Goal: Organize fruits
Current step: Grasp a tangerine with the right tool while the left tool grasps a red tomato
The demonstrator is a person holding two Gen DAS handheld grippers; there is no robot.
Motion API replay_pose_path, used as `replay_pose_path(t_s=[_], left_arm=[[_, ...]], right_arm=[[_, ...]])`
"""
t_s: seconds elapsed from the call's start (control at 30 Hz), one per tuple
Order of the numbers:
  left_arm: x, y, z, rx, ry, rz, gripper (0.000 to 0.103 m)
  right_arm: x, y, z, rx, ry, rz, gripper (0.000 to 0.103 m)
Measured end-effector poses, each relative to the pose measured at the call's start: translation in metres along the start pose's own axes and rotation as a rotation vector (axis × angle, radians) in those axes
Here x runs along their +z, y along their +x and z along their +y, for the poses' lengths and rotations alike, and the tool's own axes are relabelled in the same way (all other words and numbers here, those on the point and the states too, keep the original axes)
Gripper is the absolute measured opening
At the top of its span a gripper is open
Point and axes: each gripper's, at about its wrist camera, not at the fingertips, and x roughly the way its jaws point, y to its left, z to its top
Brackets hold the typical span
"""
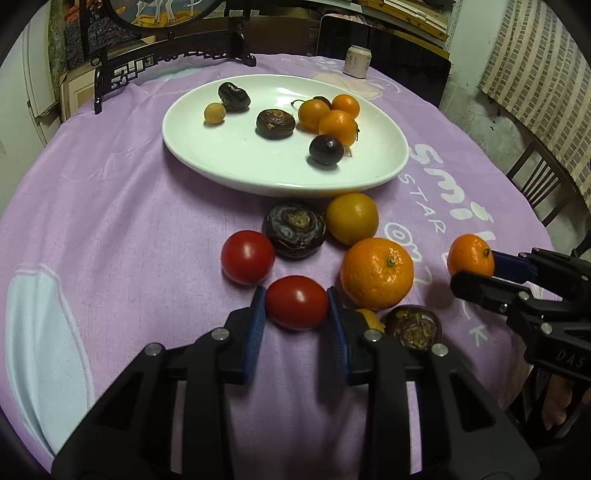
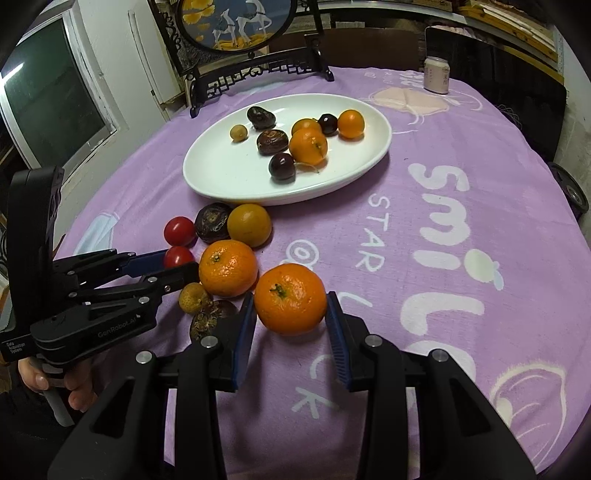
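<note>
My left gripper [image 1: 296, 308] is shut on a red tomato [image 1: 296, 307] that rests on the purple cloth; it also shows in the right wrist view [image 2: 177, 263]. My right gripper [image 2: 290, 306] is shut on a mandarin [image 2: 290, 298] on the cloth, also visible at the right of the left wrist view [image 1: 470, 255]. A white oval plate [image 1: 236, 155] further back holds several small oranges and dark fruits. Between plate and grippers lie a second tomato [image 1: 247, 257], a dark fruit [image 1: 294, 230], a yellow-orange fruit [image 1: 352, 218] and a large mandarin [image 1: 376, 273].
A small yellow fruit [image 2: 194, 298] and another dark fruit [image 2: 208, 319] lie beside my left gripper. A carved black stand with a round picture [image 2: 236, 22] and a small jar [image 2: 436, 75] stand at the table's far edge. A chair [image 1: 543, 184] stands to the right.
</note>
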Motion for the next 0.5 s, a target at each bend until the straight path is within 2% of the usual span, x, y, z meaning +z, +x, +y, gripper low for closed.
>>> replay_pose_path(t_s=[0.23,0.5], left_arm=[[-0.006,-0.017,0.003,-0.032,-0.016,-0.008,0.033],[0.002,-0.045,0.0,-0.086,0.002,-0.07,0.033]], right_arm=[[0.001,-0.003,0.007,0.01,-0.019,-0.008,0.038],[0.007,-0.005,0.015,0.032,-0.029,-0.012,0.038]])
